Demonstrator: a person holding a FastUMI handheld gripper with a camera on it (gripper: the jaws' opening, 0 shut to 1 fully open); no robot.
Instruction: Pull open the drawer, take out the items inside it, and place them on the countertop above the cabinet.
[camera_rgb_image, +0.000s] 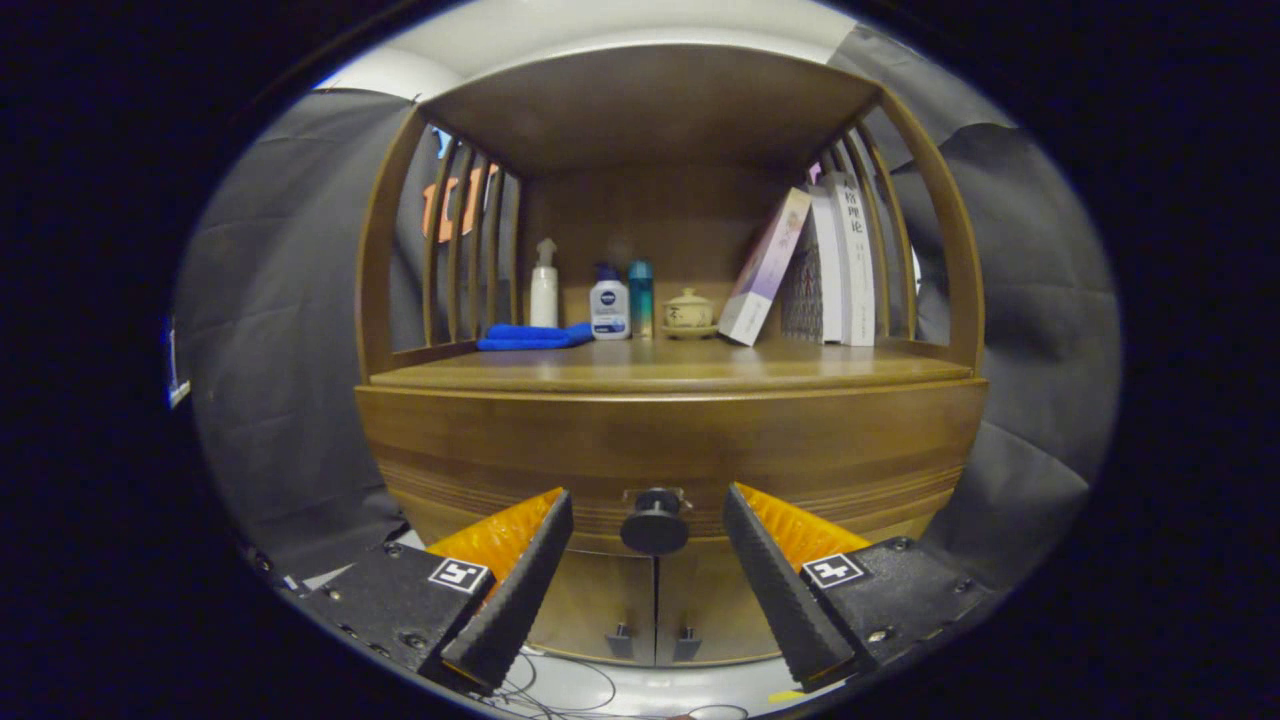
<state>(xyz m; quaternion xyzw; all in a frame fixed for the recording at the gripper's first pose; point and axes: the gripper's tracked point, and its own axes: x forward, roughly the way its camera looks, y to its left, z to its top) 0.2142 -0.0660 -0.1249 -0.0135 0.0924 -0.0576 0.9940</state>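
Observation:
A wooden cabinet faces me with its drawer front (670, 450) shut, flush under the countertop (670, 372). A dark round knob (655, 523) sticks out of the drawer's lower middle. My gripper (648, 505) is open, and the knob lies between the two fingertips with a gap on each side. Neither finger touches the knob. What the drawer holds is hidden.
At the back of the countertop stand a white pump bottle (543, 290), two smaller bottles (609, 306), a lidded ceramic jar (689, 310) and several books (830, 265), with a folded blue cloth (532, 336) on the left. Two lower cabinet doors (655, 615) sit below the drawer. Cables lie on the floor.

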